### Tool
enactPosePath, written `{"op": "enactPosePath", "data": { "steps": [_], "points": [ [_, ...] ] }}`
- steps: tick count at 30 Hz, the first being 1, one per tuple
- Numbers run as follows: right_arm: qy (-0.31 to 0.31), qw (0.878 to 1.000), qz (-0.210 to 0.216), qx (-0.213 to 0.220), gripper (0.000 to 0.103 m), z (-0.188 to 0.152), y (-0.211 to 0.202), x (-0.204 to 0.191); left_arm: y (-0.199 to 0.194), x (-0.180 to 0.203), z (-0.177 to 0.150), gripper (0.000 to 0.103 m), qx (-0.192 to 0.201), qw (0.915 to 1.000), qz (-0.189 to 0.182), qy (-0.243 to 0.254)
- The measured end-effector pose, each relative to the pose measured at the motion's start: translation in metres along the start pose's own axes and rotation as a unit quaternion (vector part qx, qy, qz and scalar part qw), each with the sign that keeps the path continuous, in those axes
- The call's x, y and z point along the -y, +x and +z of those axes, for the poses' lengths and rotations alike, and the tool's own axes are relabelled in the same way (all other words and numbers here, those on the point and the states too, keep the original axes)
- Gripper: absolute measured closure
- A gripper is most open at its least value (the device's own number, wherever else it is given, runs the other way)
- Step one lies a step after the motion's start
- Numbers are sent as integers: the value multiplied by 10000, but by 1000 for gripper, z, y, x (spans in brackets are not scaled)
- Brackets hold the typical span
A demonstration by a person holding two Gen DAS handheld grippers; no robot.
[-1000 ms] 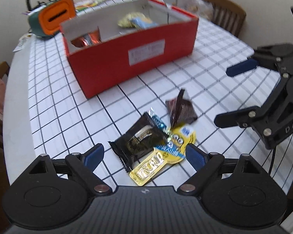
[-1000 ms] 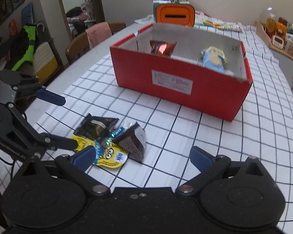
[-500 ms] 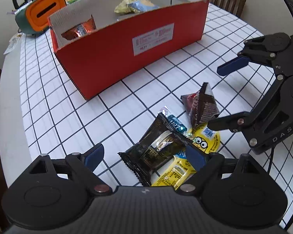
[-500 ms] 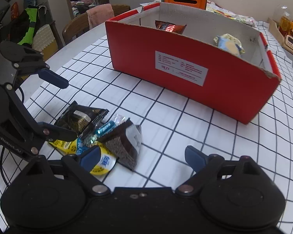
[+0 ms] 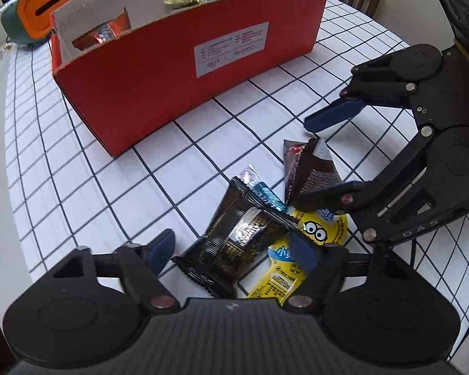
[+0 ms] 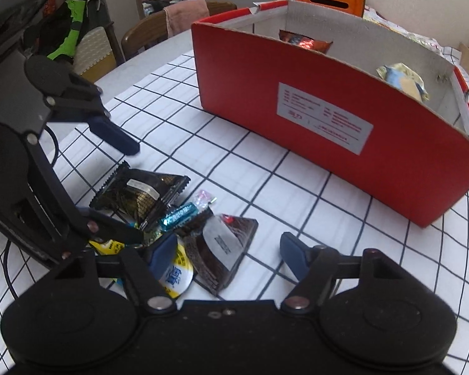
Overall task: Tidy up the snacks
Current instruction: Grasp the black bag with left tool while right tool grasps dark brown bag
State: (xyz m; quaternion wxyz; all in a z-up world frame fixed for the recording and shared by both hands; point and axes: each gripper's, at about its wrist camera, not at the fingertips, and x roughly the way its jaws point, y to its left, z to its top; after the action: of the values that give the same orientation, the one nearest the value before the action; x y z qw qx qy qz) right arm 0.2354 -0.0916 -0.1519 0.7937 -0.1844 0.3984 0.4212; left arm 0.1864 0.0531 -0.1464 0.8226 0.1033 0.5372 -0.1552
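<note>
Both claws have dropped closer onto the snack pile on the checked desk (image 5: 78, 168) since a second ago. My left claw (image 5: 231, 250) is closing around the black packet (image 5: 237, 234), pads not yet pressing. My right claw (image 6: 225, 256) is closing around the dark brown wedge packet (image 6: 222, 253), also not gripping. Behind them, the red box (image 5: 159, 72) holds a few snacks.

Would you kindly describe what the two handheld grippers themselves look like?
Both the left gripper and the right gripper are matte black plastic linkages with round pivot housings, silver screws and dark blue finger pads. The right one carries grey lettering and a black cable.
</note>
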Motion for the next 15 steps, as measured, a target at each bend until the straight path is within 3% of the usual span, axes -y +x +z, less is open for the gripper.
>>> {"op": "enactPosePath", "data": {
  "steps": [8,12,15],
  "points": [
    [313,9995,35,101,53,0,2,5,-1,-9,0,47,47,9981,-198,-575],
    [435,9989,-63,177,55,-3,0,6,-3,-10,0,64,108,9967,-165,-792],
    [496,9985,-141,208,59,-5,-3,6,-5,-9,-2,66,164,9962,-79,-854]
  ]
}}
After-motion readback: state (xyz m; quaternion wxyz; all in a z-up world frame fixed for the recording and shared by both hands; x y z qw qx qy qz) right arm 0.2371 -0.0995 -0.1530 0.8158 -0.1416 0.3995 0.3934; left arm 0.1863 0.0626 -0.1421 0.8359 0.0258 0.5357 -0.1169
